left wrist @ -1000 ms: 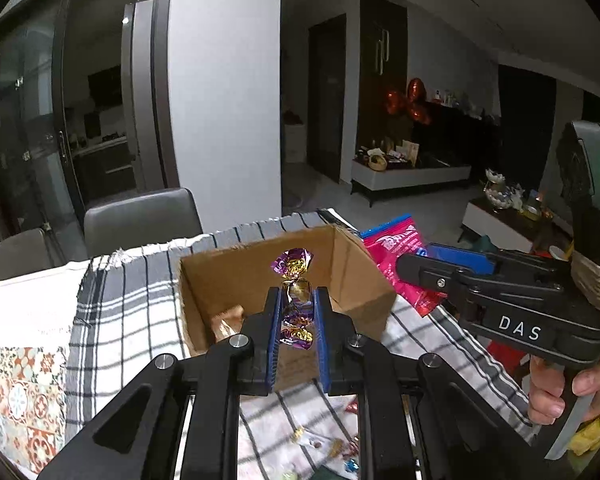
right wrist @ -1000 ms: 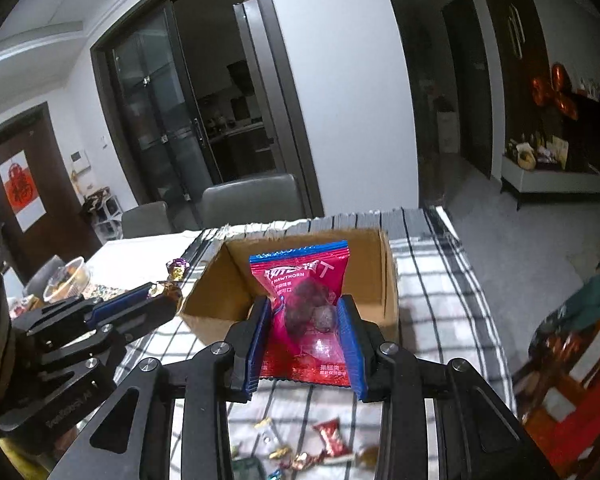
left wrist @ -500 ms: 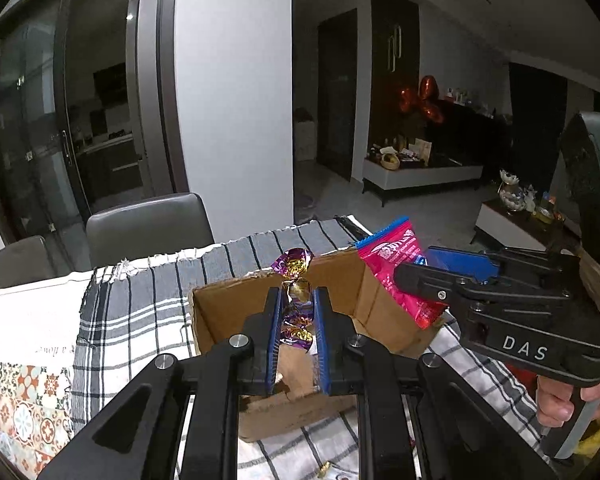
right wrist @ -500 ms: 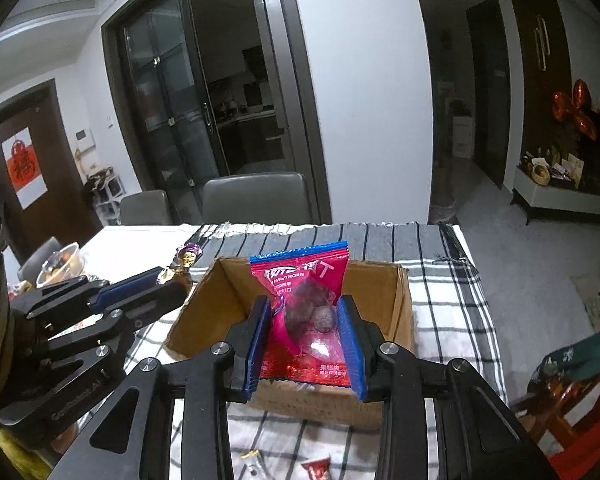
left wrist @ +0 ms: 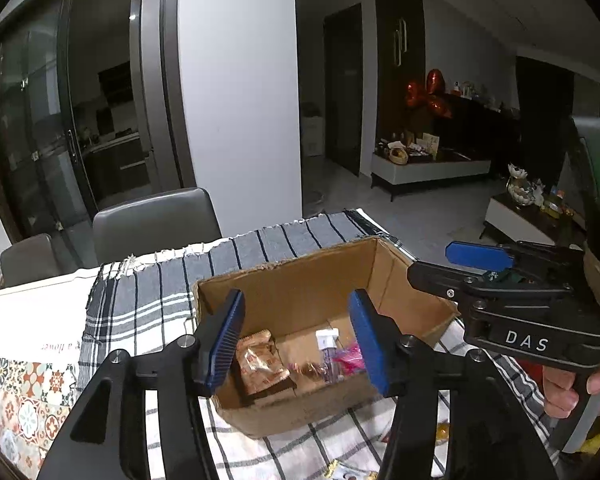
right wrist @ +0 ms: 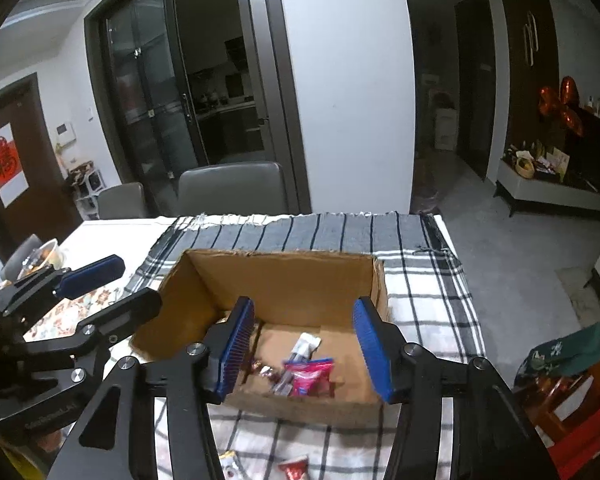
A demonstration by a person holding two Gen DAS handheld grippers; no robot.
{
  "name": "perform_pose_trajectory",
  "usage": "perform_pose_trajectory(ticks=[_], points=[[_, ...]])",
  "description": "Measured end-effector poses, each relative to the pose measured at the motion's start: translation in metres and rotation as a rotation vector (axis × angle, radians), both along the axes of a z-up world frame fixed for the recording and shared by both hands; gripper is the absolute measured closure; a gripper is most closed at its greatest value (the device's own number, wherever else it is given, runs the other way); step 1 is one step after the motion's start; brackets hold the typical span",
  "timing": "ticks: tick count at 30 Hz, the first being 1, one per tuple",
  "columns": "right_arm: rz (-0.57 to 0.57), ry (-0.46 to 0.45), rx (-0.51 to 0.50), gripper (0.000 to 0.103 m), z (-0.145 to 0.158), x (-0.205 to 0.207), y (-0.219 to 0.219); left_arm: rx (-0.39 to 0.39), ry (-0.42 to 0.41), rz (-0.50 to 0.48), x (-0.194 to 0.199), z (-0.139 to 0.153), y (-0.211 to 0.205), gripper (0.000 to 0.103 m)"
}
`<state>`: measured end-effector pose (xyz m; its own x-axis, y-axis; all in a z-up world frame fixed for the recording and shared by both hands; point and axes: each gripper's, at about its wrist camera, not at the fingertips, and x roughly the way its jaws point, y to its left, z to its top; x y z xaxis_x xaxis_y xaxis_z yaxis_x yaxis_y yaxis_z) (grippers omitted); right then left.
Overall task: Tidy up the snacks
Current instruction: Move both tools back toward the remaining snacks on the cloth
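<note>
Release step: both the left gripper [left wrist: 296,336] and right gripper [right wrist: 304,346] hover over the cardboard box [right wrist: 284,276], jaws opening and empty (snacks lie inside); next, fetch loose candies [right wrist: 294,468] from the desk.

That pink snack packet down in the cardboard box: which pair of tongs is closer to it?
Right. The right tongs hang directly above the pink snack packet, jaws opening and empty. The left tongs hover over the box's other side.

Home dining and living area at night

A checked tablecloth [right wrist: 420,280] covers the dining table, grey chairs [right wrist: 232,188] behind it; glass sliding doors [right wrist: 152,120] show a kitchen, red foil balloons [left wrist: 432,94] hang above a low sideboard [left wrist: 432,168].
</note>
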<state>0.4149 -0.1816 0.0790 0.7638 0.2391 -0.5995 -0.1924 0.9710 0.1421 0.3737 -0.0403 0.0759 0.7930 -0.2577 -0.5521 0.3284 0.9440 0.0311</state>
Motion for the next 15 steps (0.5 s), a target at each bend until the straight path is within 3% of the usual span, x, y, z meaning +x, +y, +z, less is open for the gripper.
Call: perform_pose_trajectory(ticks=[15], points=[[0.000,-0.073,0.020,0.050,0.001,-0.074,-0.009,0.031,-0.067,-0.048,-0.069,0.004,-0.012,0.050]])
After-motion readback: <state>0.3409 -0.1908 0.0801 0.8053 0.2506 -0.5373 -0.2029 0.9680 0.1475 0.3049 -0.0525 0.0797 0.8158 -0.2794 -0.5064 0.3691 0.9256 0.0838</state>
